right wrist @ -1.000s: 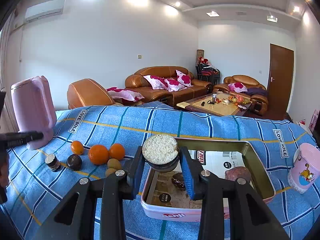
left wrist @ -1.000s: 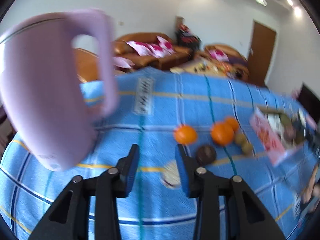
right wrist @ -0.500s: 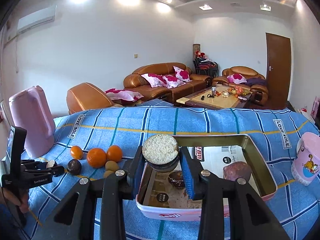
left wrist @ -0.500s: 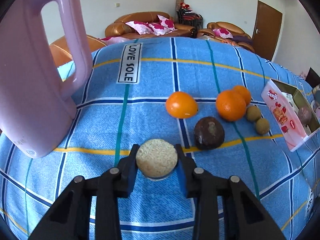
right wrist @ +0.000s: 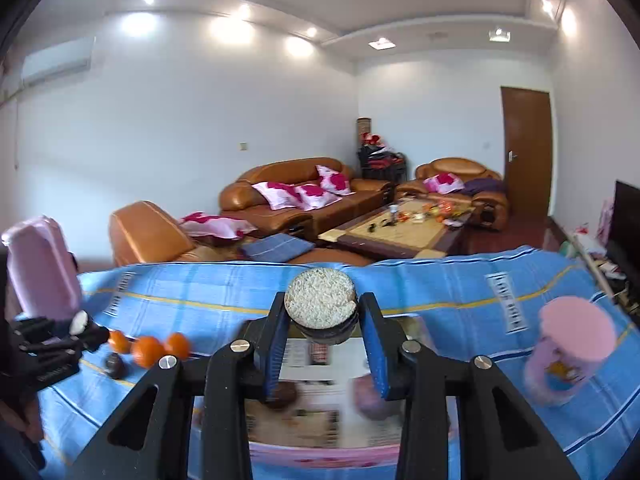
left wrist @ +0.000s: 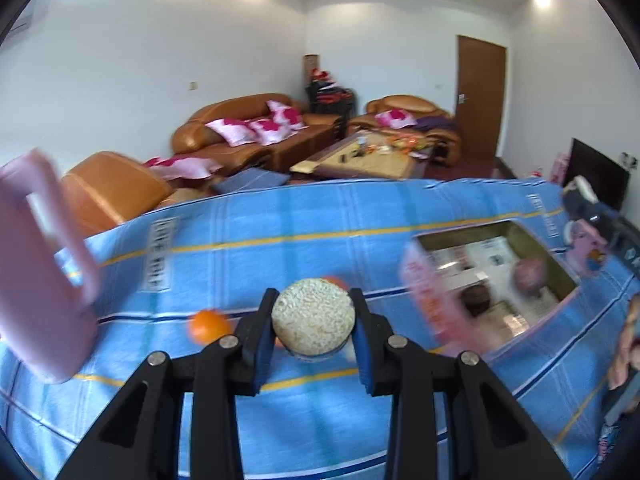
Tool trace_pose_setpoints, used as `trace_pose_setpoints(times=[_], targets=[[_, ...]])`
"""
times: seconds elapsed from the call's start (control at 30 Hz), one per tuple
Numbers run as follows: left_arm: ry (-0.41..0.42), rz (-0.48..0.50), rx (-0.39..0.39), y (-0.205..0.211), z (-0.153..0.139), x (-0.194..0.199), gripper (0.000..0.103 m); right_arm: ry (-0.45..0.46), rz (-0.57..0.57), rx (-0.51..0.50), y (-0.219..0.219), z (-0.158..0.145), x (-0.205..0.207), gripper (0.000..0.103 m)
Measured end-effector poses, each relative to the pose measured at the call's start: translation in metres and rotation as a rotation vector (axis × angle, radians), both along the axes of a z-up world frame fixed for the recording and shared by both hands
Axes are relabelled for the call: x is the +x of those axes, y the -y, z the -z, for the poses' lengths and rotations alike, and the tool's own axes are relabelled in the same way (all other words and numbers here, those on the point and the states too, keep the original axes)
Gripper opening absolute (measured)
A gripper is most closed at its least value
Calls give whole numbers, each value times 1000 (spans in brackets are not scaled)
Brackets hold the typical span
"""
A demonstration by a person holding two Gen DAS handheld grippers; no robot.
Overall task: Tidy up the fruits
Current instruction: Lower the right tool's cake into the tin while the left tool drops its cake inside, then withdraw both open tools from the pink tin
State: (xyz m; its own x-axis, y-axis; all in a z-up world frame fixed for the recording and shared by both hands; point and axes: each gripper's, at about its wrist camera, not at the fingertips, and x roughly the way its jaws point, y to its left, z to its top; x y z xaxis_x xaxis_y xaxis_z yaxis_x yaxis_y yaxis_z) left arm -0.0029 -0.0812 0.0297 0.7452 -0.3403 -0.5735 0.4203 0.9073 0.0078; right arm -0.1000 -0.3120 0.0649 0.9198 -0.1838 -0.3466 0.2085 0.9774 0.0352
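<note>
Over the blue checked cloth (left wrist: 320,408) both grippers were raised, each with a small round thing pinched between its blue pads. The left gripper (left wrist: 314,338) was clamped on a pale, grainy-topped fruit (left wrist: 313,326), held clear of the cloth with the pads pressing its sides. Just behind it lay a blurred orange (left wrist: 208,325) on the cloth. Off to that gripper's right sat the open pink-sided box (left wrist: 434,308), with a pinkish fruit (left wrist: 529,276) and a dark round one (left wrist: 475,299) lying inside. A tall pink jug (left wrist: 38,280) stood at the far left.

The right gripper (right wrist: 322,322) was likewise closed on a round dark piece with a white grainy top (right wrist: 320,304), and it hung above the same box (right wrist: 320,452), whose printed floor showed under the fingers. From that side the three oranges (right wrist: 148,350) lay in a row on the cloth, with a dark fruit (right wrist: 114,365) just in front of them, near the black frame of the other gripper. A pink cup (right wrist: 568,360) stood on the cloth at the right, well apart from the box.
</note>
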Motion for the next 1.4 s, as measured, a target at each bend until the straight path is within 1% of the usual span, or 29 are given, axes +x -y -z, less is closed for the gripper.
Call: trace_pose_setpoints(times=[0.1, 0.23, 0.37, 0.43, 0.5, 0.57, 0.7, 0.8, 0.93, 1.13, 1.27, 1.3, 1.33, 1.37, 1.4], targets=[[6, 45, -2, 32, 2, -2, 36, -26, 40, 23, 25, 5, 1, 37], [-27, 95, -17, 75, 6, -4, 36, -55, 59, 105, 53, 11, 8, 37], [-29, 114, 4, 116, 14, -5, 36, -95, 61, 137, 63, 20, 18, 37], [-38, 105, 12, 129, 18, -6, 36, -118, 58, 127, 62, 26, 26, 37], [-52, 106, 8, 136, 23, -9, 36, -144, 59, 112, 58, 33, 33, 38], [-61, 125, -6, 142, 28, -13, 36, -176, 48, 118, 57, 40, 42, 38], [-49, 136, 53, 150, 36, -17, 36, -211, 40, 142, 60, 48, 50, 38], [-65, 141, 32, 146, 36, -17, 36, -228, 33, 152, 59, 52, 53, 38], [-98, 137, 47, 147, 39, -15, 36, -251, 25, 141, 55, 58, 57, 38], [-108, 134, 42, 149, 41, -14, 36, -247, 19, 126, 50, 58, 55, 38], [-107, 130, 43, 149, 41, -14, 37, -217, 19, 159, 53, 54, 50, 38], [-103, 129, 37, 149, 40, -15, 41, -197, 20, 177, 54, 51, 47, 38], [-98, 125, 31, 148, 39, -16, 51, -177, 21, 189, 55, 48, 45, 38], [-92, 116, 27, 147, 37, -18, 58, -154, 22, 196, 55, 46, 41, 38], [-82, 103, 24, 147, 35, -19, 74, -133, 26, 197, 56, 43, 38, 42]])
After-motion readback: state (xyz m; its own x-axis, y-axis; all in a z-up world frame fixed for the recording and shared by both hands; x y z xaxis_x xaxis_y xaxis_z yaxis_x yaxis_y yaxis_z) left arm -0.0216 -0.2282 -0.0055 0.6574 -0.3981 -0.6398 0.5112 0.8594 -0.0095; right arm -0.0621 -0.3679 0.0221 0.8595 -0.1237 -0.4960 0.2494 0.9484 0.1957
